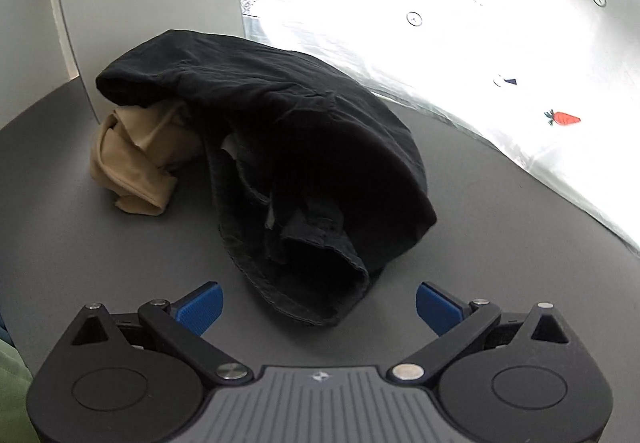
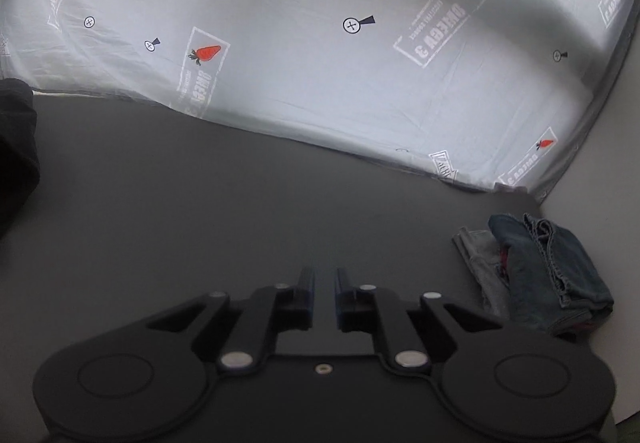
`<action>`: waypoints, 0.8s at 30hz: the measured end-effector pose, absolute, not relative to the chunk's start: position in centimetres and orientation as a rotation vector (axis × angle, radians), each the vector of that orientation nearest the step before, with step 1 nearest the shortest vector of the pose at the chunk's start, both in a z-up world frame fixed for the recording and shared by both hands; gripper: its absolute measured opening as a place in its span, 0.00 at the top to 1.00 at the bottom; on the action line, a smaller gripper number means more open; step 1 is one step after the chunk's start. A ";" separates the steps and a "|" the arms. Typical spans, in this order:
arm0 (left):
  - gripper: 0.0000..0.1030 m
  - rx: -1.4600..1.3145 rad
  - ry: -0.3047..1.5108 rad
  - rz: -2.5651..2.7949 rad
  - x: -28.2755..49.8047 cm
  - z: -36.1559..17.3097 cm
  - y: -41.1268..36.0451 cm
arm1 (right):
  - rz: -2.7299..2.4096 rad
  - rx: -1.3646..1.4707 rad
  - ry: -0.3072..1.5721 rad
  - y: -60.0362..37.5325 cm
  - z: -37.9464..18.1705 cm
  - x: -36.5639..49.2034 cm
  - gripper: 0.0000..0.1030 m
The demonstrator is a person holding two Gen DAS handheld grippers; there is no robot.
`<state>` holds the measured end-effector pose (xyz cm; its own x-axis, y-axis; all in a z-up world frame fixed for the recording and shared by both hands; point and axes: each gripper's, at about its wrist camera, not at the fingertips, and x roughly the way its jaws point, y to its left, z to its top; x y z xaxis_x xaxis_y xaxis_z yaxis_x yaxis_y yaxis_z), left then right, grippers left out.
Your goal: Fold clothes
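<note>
My left gripper hangs wide open just short of the crumpled black garment on the dark table; a tan garment is tucked against that black heap's far left side; my right gripper is narrowed to a slim gap, gripping nothing; folded denim, perhaps jeans, sits to its right; the carrot-print sheet lies beyond.
</note>
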<state>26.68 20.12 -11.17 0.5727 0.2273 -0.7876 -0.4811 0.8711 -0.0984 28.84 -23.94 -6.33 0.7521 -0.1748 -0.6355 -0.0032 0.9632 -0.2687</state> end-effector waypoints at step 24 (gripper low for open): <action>0.23 -0.587 0.909 0.392 34.7 -19.7 35.7 | 0.972 -0.812 0.385 22.4 -6.0 41.7 0.29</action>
<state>34.66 35.73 -19.70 0.5620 0.0731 -0.8239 -0.5497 0.7773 -0.3060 41.70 22.42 -6.03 0.5286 0.5774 -0.6222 -0.8469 0.3083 -0.4333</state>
